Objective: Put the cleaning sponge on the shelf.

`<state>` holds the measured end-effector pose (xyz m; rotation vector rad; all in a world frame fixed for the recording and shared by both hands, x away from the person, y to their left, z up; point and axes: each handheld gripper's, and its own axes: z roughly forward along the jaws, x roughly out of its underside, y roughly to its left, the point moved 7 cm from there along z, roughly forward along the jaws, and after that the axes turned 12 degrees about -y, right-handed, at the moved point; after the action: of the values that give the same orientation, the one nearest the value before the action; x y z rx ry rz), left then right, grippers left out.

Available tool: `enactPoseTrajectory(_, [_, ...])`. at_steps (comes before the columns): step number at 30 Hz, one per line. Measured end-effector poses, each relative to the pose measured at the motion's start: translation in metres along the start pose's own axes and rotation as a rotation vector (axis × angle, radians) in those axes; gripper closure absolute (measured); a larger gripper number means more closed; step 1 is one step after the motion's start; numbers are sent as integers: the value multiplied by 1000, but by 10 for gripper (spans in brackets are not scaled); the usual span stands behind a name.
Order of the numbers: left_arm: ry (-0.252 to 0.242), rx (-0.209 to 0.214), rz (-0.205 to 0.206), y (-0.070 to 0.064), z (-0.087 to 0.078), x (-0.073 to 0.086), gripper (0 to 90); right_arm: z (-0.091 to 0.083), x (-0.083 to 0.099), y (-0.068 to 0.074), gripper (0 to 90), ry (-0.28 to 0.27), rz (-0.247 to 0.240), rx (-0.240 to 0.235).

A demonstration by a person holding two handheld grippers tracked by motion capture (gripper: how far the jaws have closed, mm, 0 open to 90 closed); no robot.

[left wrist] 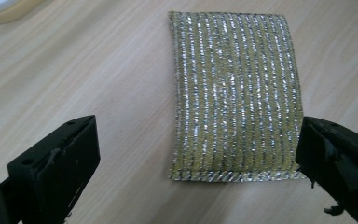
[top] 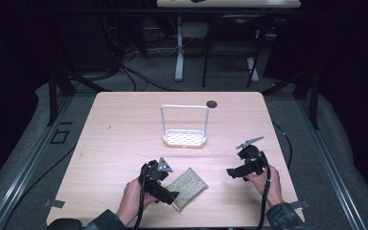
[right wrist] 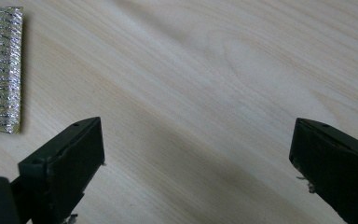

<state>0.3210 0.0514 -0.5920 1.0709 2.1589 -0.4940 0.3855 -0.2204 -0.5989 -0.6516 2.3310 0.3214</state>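
Two grippers, jaws spread wide and empty: left gripper (top: 168, 195) at the scouring pad's (top: 188, 188) nine o'clock edge, right gripper (top: 233, 173) at three o'clock over bare worktop (top: 124, 129).

Layout of the table, as it is being seen from above and along the jaws.

A scouring pad (top: 187, 189) is being kept flat on the table (top: 120, 129) near the front edge, a little left of the middle. The left gripper (top: 168, 195) is being held just at the pad's front-left end, its jaws being spread to either side of that end. The right gripper (top: 233, 173) is being held over bare table to the right of the pad, well apart from it. A rack (top: 184, 125) is being left standing behind the pad, near the middle. A small disc (top: 212, 103) is being left lying behind the rack to its right, near the far edge.
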Motion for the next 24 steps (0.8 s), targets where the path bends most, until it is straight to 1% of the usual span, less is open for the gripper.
enactPoseTrajectory(1, [0, 0, 0, 0, 0, 0, 0, 0, 0, 0, 25, 0, 0, 0])
enactPoseTrajectory(2, [7, 14, 4, -3, 1, 0, 0, 1, 0, 1, 25, -2, -2, -3])
enactPoseTrajectory(4, [13, 19, 14, -7, 5, 0, 0, 1, 1, 0, 25, 14, -6, -5])
enactPoseTrajectory(9, [37, 47, 26, -15, 14, 2, 0, 1, 1, 0, 25, 10, 0, -6])
enactPoseTrajectory(10, [45, 49, 34, -16, 16, 2, 0, 1, 1, 0, 25, 11, 2, -6])
enactPoseTrajectory(11, [45, 51, 32, -18, 18, 2, 0, 1, 1, 0, 25, 10, 1, -7])
enactPoseTrajectory(14, [63, 53, 36, -19, 23, 4, 0, 1, 1, 0, 25, 13, -9, -7])
enactPoseTrajectory(21, [87, 42, 54, -21, 29, 7, 1, 1, 1, 1, 25, 11, 3, -12])
enactPoseTrajectory(24, [106, 40, 62, -23, 32, 10, 3, 0, 1, 0, 25, 14, -8, -8])
